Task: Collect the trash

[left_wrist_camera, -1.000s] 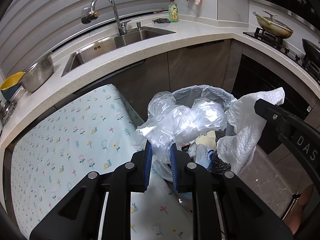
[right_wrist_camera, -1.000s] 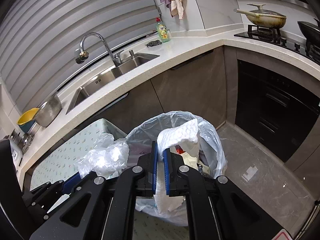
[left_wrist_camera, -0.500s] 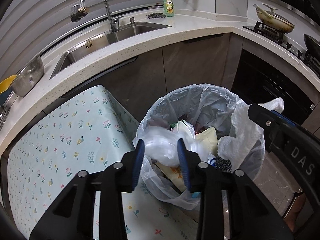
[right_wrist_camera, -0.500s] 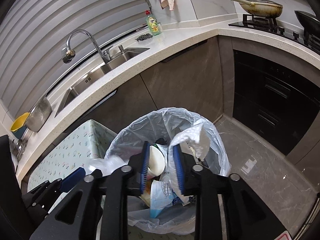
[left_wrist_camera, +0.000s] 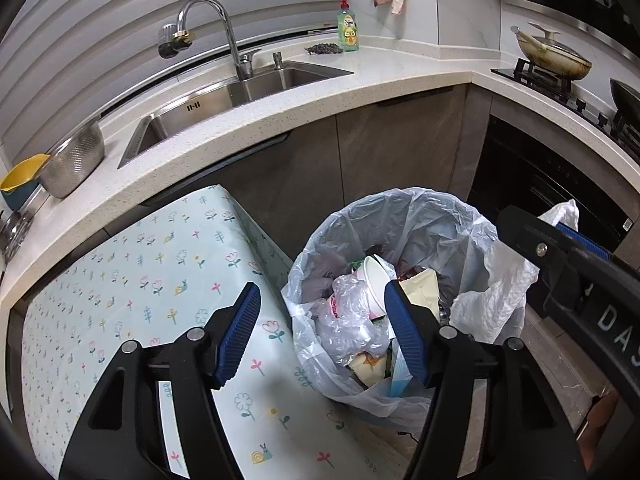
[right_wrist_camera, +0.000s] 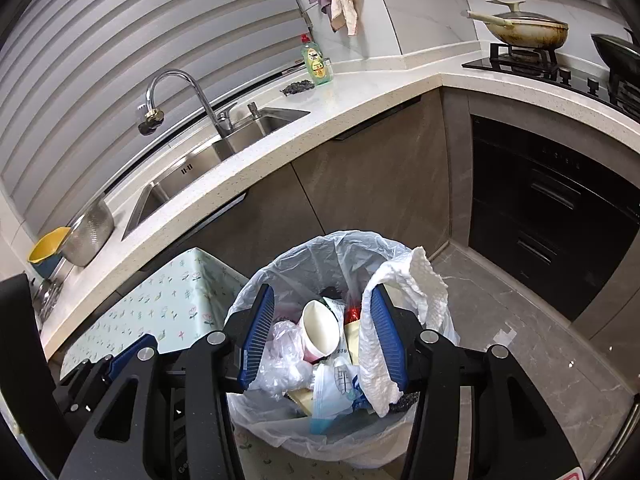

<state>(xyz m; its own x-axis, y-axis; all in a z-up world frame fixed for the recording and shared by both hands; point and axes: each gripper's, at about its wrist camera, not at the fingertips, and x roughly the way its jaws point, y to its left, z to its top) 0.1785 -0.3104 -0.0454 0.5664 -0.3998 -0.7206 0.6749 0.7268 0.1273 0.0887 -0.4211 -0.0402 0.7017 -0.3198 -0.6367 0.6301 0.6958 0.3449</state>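
The trash bin (left_wrist_camera: 452, 220) (right_wrist_camera: 352, 248), lined with a clear bag, stands on the floor and holds a paper cup (right_wrist_camera: 320, 328), wrappers and other rubbish. My left gripper (left_wrist_camera: 320, 332) hovers over the bin's left rim, its jaws opening with nothing pressed between them. The crumpled clear plastic bag (left_wrist_camera: 352, 320) lies in the bin just below it. My right gripper (right_wrist_camera: 322, 336) is above the bin, jaws opening. The white paper towel (right_wrist_camera: 404, 312) (left_wrist_camera: 500, 292) drapes over its right finger and hangs into the bin; the pads do not press on it.
A table with a floral cloth (left_wrist_camera: 132, 280) touches the bin's left side. Behind runs a counter with a sink (left_wrist_camera: 224, 100), faucet, dish soap (left_wrist_camera: 347, 32), a colander and a yellow bowl. At the right are a stove with a pan (right_wrist_camera: 524, 32), dark cabinets and grey floor (right_wrist_camera: 520, 340).
Both grippers went from shut to open. The plastic bag dropped from the left gripper into the bin. The right gripper let go of the paper towel, which now hangs over one finger.
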